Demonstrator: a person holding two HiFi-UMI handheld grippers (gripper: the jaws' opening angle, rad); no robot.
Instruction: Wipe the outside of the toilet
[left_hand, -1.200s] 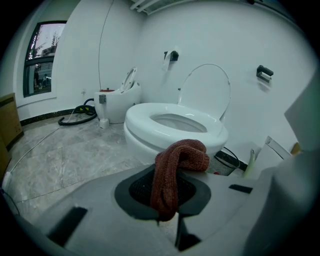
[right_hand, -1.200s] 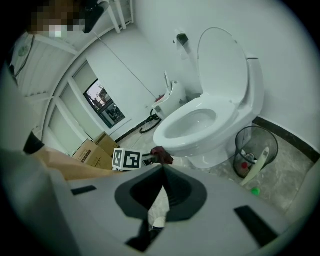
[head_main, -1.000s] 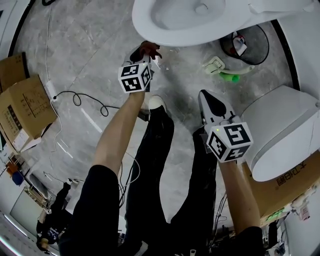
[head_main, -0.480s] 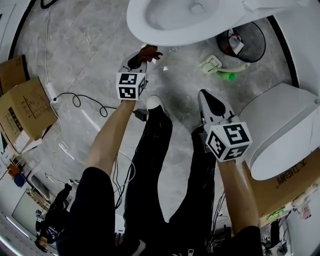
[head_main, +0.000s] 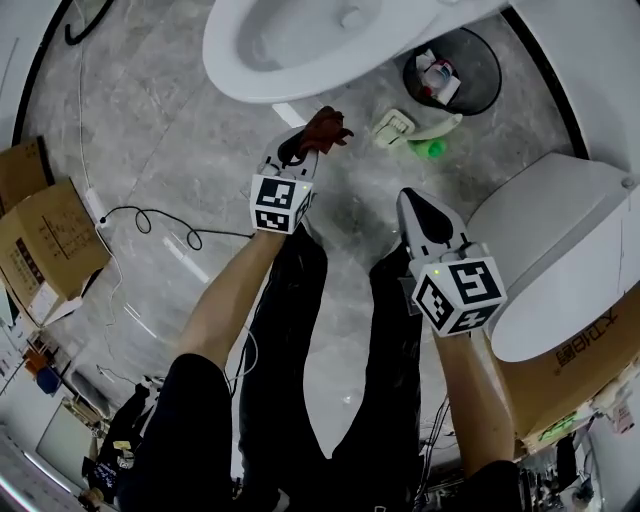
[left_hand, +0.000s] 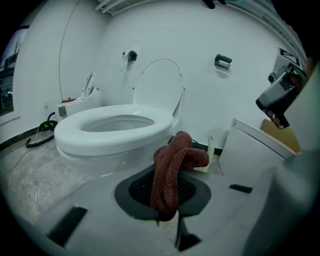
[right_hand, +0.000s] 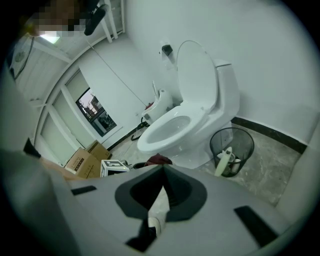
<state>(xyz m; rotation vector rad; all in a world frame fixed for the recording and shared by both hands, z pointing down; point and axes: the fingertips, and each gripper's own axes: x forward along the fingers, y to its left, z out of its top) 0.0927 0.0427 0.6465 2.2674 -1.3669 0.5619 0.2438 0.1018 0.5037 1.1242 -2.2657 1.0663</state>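
The white toilet stands at the top of the head view, seat down and lid raised. My left gripper is shut on a red-brown cloth, whose bunched end sits just short of the bowl's front underside. In the left gripper view the cloth hangs folded between the jaws, with the bowl close behind. My right gripper is shut on nothing and hangs back to the right, above the person's leg. From its view the toilet and the cloth lie ahead.
A black wire bin with rubbish stands right of the toilet. A white-and-green brush lies on the grey floor beside it. A second white toilet unit on a cardboard box is at the right. Boxes and a black cable lie left.
The head view has swung, so the toilet sits further left. My left gripper keeps the cloth near the bowl's front. The right gripper has barely moved.
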